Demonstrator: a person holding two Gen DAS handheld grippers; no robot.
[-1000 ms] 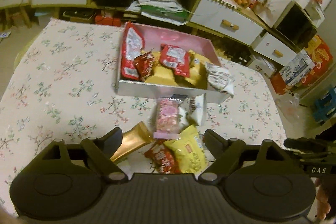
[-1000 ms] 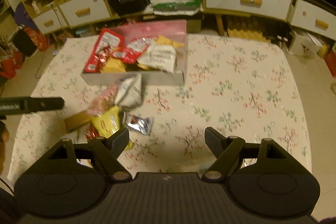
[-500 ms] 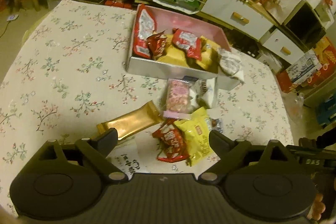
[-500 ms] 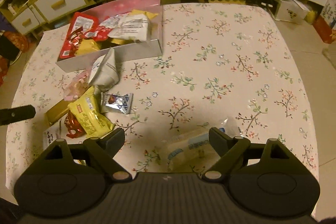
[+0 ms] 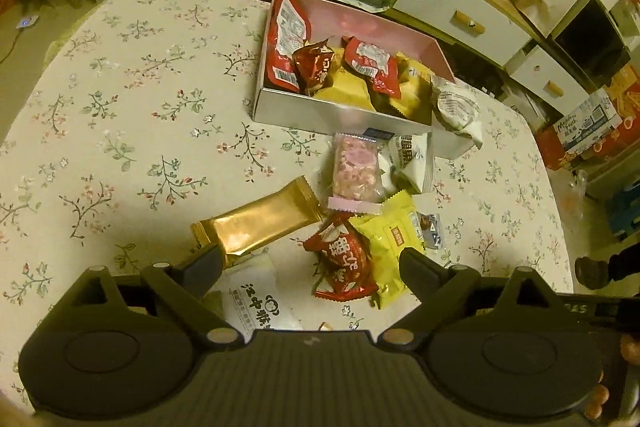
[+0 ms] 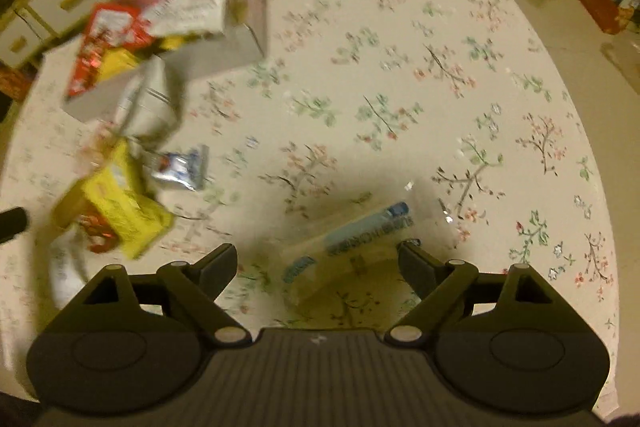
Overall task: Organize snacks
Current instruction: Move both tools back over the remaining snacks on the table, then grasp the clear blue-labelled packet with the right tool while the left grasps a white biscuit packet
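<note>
A pink-lined grey box (image 5: 344, 113) holds several red and yellow snack packs. Loose snacks lie in front of it: a gold bar (image 5: 256, 225), a pink pack (image 5: 356, 171), a white pack (image 5: 412, 159), a red pack (image 5: 344, 259), a yellow pack (image 5: 394, 243) and a white sachet (image 5: 252, 301). My left gripper (image 5: 310, 261) is open above the red pack and holds nothing. My right gripper (image 6: 316, 261) is open above a clear pack with blue print (image 6: 360, 235). The box (image 6: 168, 23) and the loose pile (image 6: 120, 211) sit blurred at that view's left.
The flowered tablecloth (image 5: 120, 115) covers a table with rounded edges. Low cabinets with drawers (image 5: 460, 15) stand behind it. Cartons (image 5: 588, 123) sit on the floor at the right. A small silver-blue pack (image 6: 180, 167) lies between the pile and the clear pack.
Both grippers have drawn back toward the near table edge. The white sachet has come into the left view. The clear pack now lies between the right fingers. Both stay open.
</note>
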